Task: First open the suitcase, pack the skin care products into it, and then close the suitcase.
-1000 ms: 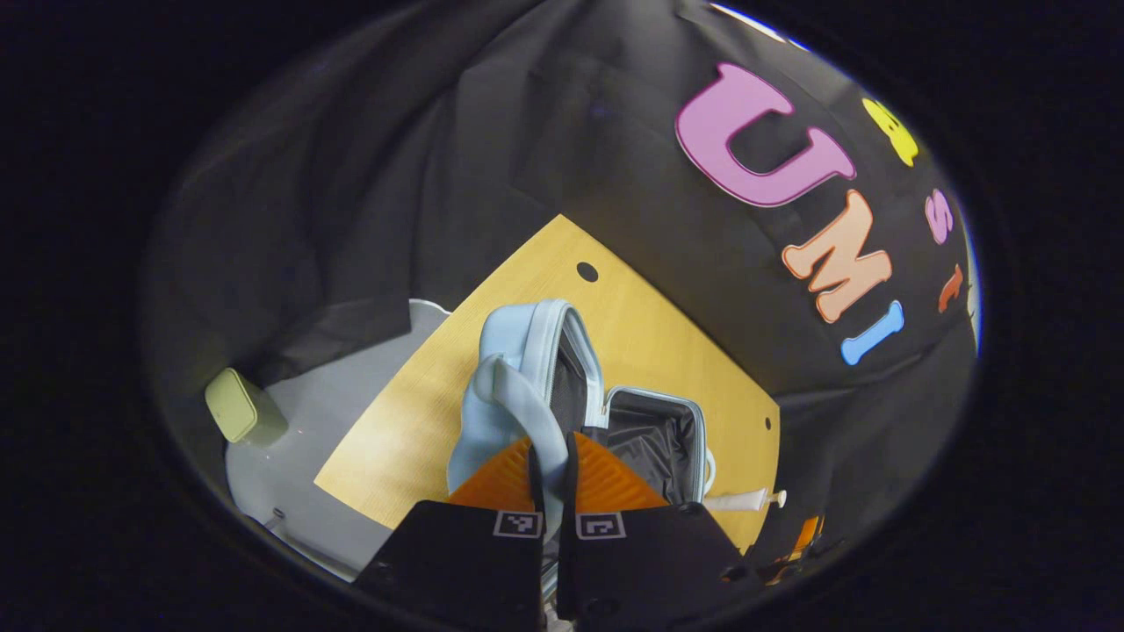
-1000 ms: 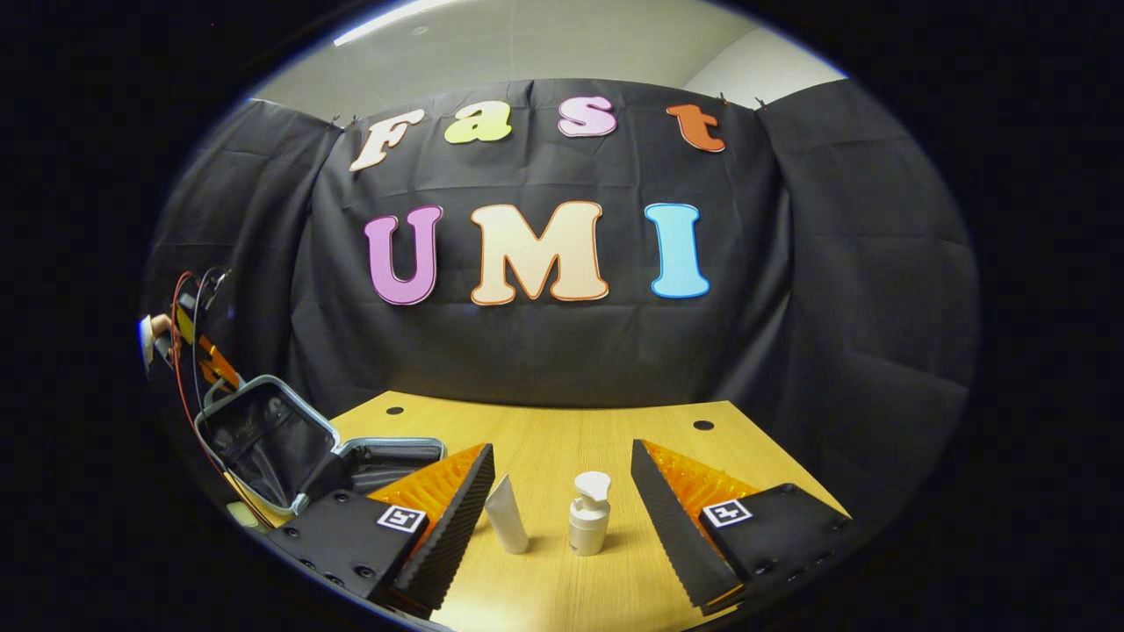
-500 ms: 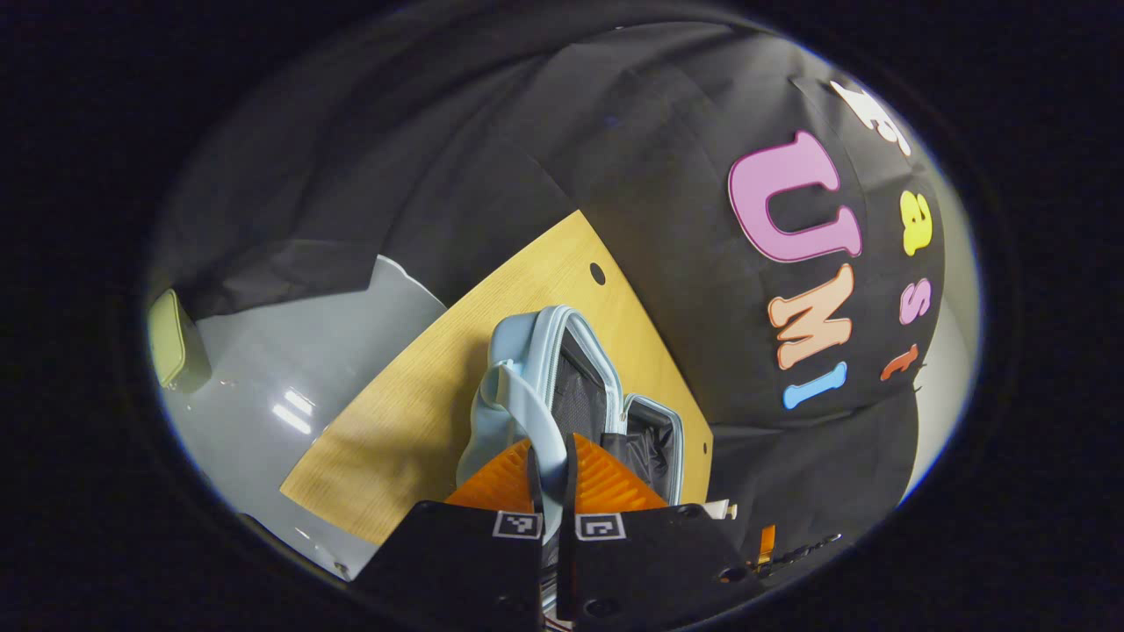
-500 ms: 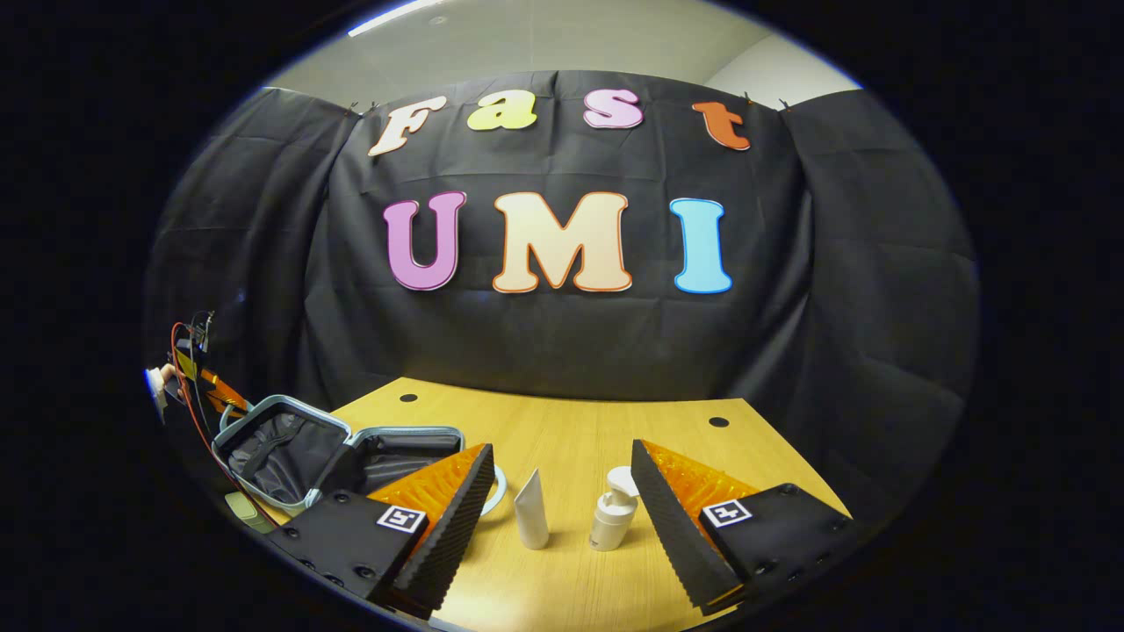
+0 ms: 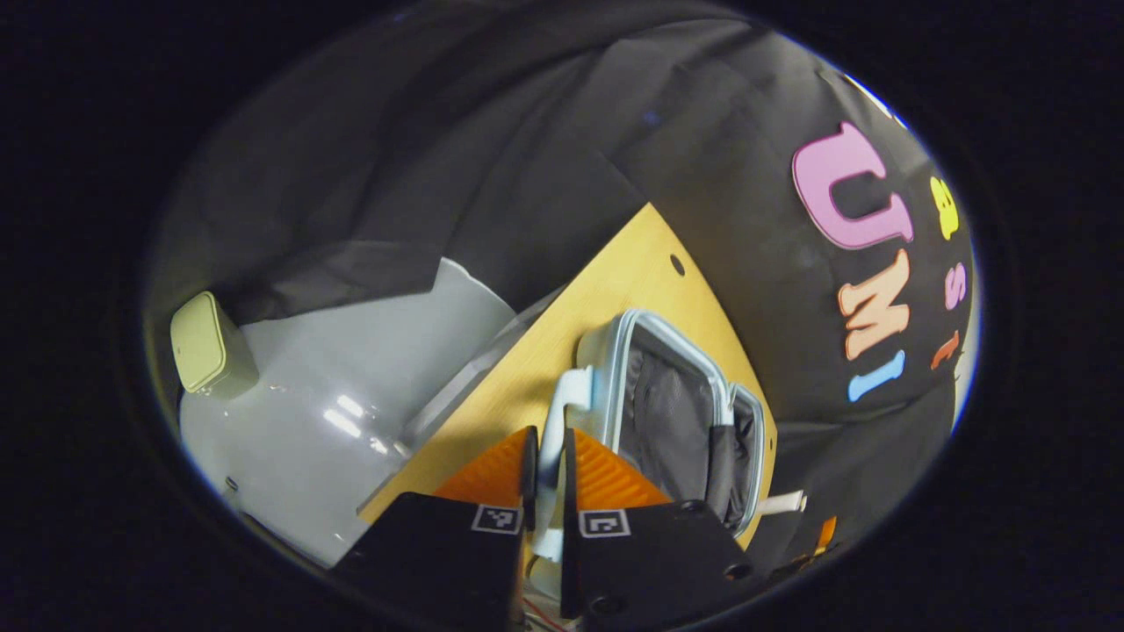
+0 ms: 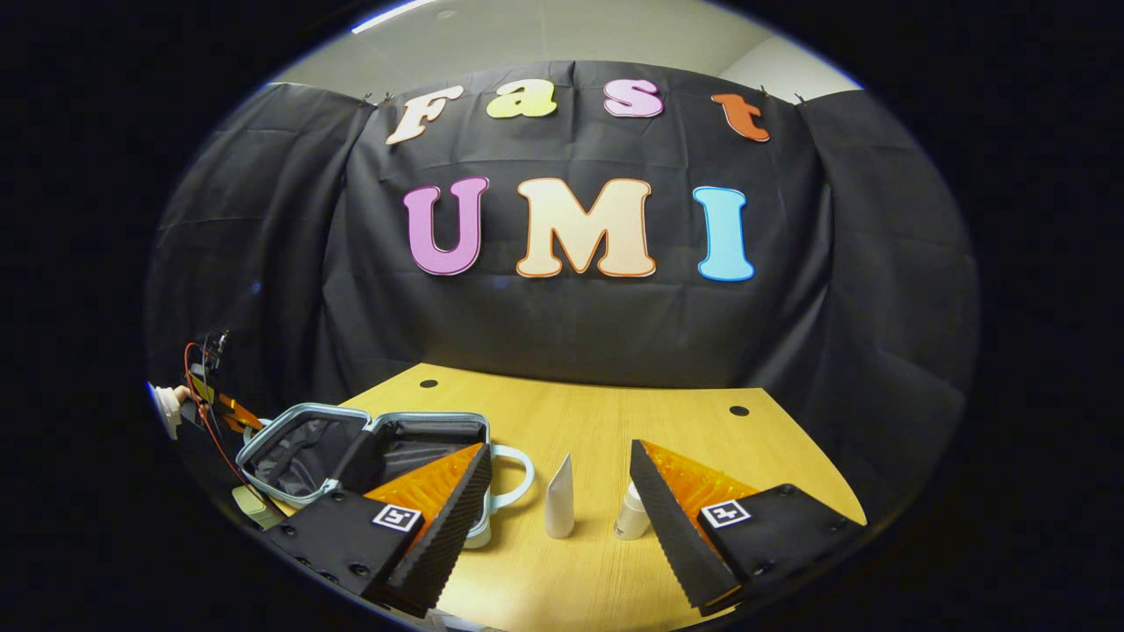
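In the left gripper view, the left gripper [image 5: 546,456] has its fingers pressed onto the pale handle [image 5: 562,412] of the suitcase [image 5: 676,412], pinching it between them; the handle runs lengthwise straight out from the fingertips toward the case, and the dark lined interior lies open just beyond and to the right of the handle, on the wooden table [image 5: 562,325]. In the right gripper view, the right gripper [image 6: 558,500] hangs with its fingers spread wide and nothing between the pads. Taking the suitcase [image 6: 369,443] as the landmark, the white tube [image 6: 559,499] stands upright just to the right of its looped side handle, and the pump bottle [image 6: 630,513] stands a little farther right, partly behind one finger. Both products stand apart from the case, long axes vertical, directly ahead of the spread fingers, so the right gripper seems the better placed to take the tube.
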Demonstrator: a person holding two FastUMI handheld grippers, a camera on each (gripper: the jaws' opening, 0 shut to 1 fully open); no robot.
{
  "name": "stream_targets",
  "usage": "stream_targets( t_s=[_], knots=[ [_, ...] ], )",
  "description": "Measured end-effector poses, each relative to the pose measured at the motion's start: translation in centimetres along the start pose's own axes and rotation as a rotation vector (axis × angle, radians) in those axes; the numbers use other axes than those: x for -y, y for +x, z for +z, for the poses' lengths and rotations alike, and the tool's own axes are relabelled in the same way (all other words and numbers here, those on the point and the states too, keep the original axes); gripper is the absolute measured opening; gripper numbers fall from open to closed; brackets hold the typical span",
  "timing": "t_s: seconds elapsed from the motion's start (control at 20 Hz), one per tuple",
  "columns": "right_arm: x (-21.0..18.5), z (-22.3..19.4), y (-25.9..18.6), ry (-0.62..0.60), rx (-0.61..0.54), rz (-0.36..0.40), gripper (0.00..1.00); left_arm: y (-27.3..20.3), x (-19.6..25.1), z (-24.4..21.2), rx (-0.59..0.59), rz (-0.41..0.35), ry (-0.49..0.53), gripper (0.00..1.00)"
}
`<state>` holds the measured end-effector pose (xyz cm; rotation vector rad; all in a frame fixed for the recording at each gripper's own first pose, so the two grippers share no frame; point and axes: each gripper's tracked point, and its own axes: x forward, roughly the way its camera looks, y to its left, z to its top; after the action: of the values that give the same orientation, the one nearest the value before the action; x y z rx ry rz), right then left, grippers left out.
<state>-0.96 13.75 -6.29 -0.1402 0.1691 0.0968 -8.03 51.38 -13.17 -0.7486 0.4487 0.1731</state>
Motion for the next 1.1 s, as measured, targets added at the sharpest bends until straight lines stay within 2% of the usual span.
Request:
stream_targets(
  t_s=[0.05, 0.1, 0.2, 0.35, 0.5, 0.7, 0.8, 0.9, 1.1],
  knots=[
    [-0.1, -0.2, 0.1, 0.001, -0.006, 0.004, 0.99, -0.1, 0.0, 0.3, 0.014, 0.0, 0.009, 0.21],
    [-0.3, -0.4, 0.0, 0.002, -0.008, 0.008, 0.99, 0.0, -0.6, 0.4, 0.024, 0.022, 0.019, 0.26],
    [-0.3, -0.5, 0.0, 0.002, -0.011, 0.014, 1.0, 0.1, -1.8, 0.2, 0.027, 0.085, 0.044, 0.43],
    [0.2, -0.6, -0.1, -0.001, -0.003, 0.01, 0.99, -1.6, -2.4, 2.1, 0.111, 0.18, 0.117, 0.9],
    [1.4, -0.5, 0.0, 0.012, 0.004, -0.003, 0.99, -4.4, 0.3, 4.3, 0.224, 0.247, 0.215, 0.94],
    [3.5, -0.4, 0.3, 0.036, 0.012, -0.018, 1.0, -7.8, 9.5, 5.7, 0.386, 0.218, 0.425, 0.95],
    [4.7, -0.8, 0.6, 0.033, 0.009, -0.019, 0.99, -8.7, 15.4, 4.8, 0.439, 0.169, 0.552, 0.95],
    [5.8, -1.5, 0.9, 0.032, -0.006, -0.014, 0.99, -8.3, 21.6, 3.1, 0.476, 0.087, 0.644, 0.94],
    [7.6, -3.3, 1.9, 0.029, -0.04, 0.013, 0.99, -4.3, 32.6, -4.4, 0.455, -0.109, 0.751, 0.94]
  ],
)
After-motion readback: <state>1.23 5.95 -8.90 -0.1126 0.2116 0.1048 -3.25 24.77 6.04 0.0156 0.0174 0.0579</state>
